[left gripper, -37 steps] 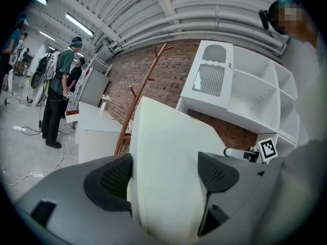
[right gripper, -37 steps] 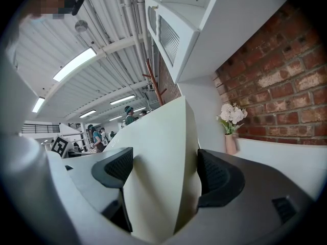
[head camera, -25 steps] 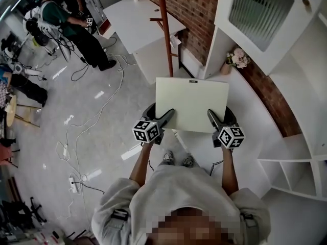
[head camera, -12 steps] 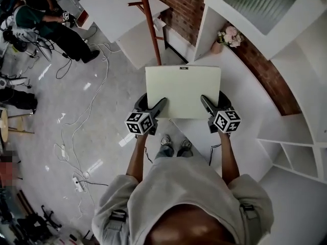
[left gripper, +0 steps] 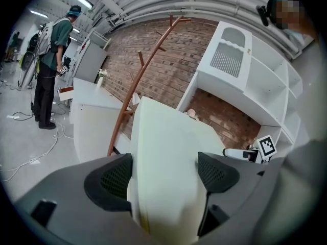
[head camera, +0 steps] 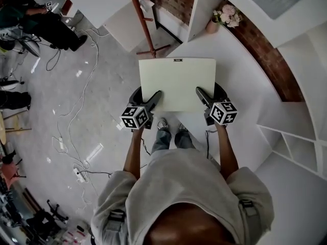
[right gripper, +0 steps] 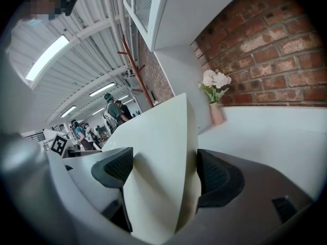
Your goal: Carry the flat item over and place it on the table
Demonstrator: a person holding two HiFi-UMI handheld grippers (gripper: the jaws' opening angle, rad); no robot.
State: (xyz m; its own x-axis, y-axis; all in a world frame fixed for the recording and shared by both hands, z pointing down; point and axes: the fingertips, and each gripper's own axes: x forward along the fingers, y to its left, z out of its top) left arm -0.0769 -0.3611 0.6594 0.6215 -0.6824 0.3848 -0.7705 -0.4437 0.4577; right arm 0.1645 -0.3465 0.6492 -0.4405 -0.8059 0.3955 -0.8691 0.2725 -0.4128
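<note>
A pale cream, flat rectangular board point(head camera: 177, 80) is held roughly level by its near edge. It appears to lie partly above the near end of the white curved counter point(head camera: 245, 80), with its left part over the grey floor point(head camera: 102, 116). The left gripper point(head camera: 153, 100) is closed on the near left of the board, which is pinched between its dark ribbed fingers point(left gripper: 110, 180). The right gripper point(head camera: 201, 97) is clamped likewise on the near right, and the board is seen wedged between its fingers point(right gripper: 214, 172).

The carry is judged to be almost done, with the set-down as the step in hand. The board should be brought rightward and forward until it is wholly over the counter. It should then be lowered flat, both ends at one height, so that no twist is put into it. Room should be left for the small vase of pink flowers point(head camera: 225, 17) at the far end and for the red-brown coat stand point(head camera: 143, 22). Both grips should be loosened only once the board is borne by the counter.
</note>
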